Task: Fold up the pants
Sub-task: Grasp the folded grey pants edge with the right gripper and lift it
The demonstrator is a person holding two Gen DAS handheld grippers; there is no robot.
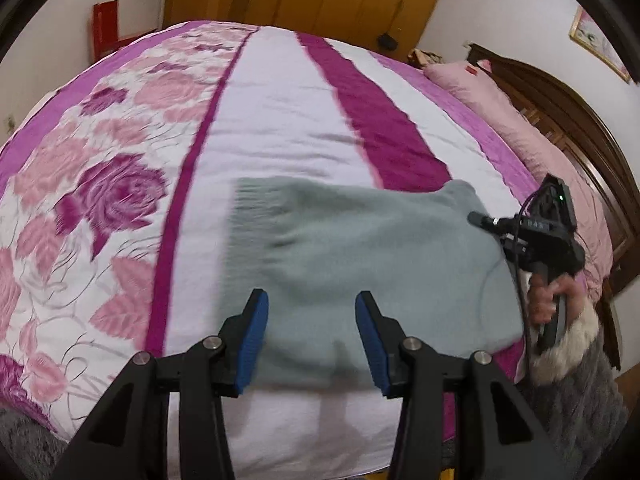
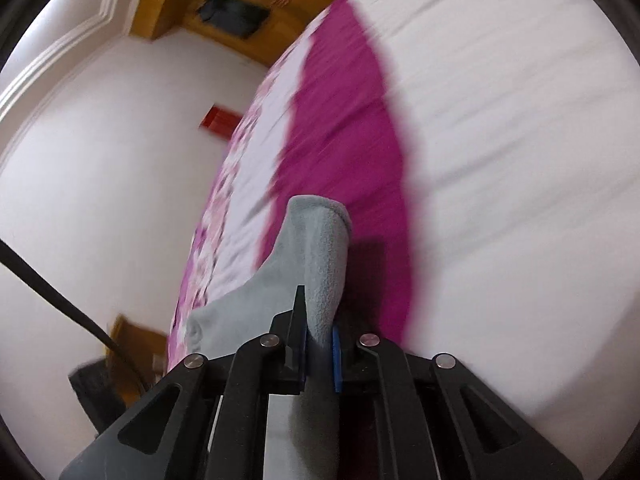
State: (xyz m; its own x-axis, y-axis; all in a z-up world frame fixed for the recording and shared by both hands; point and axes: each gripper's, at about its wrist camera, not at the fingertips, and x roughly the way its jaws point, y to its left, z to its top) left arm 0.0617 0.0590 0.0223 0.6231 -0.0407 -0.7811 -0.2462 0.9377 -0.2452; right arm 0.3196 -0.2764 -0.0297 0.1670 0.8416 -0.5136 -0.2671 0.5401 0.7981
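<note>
1. On a bedspread (image 1: 288,128) of pink roses and magenta stripes, grey fleece pants (image 1: 360,256) lie partly folded, ribbed hem to the left, near the bed's front edge.
2. The right tongs (image 2: 319,344) are clamped on a fold of the grey fleece at the pants' right end, the cloth standing up between the pads.
3. The left tongs (image 1: 312,336) hang open just above the near edge of the pants, gripping nothing.
4. The step in hand looks like carrying the right end over toward the left; judged from here, it goes best with the fold kept taut and low, edges matched to the hem.
5. The open left tongs could pin the near edge so the layers do not slide.
</note>
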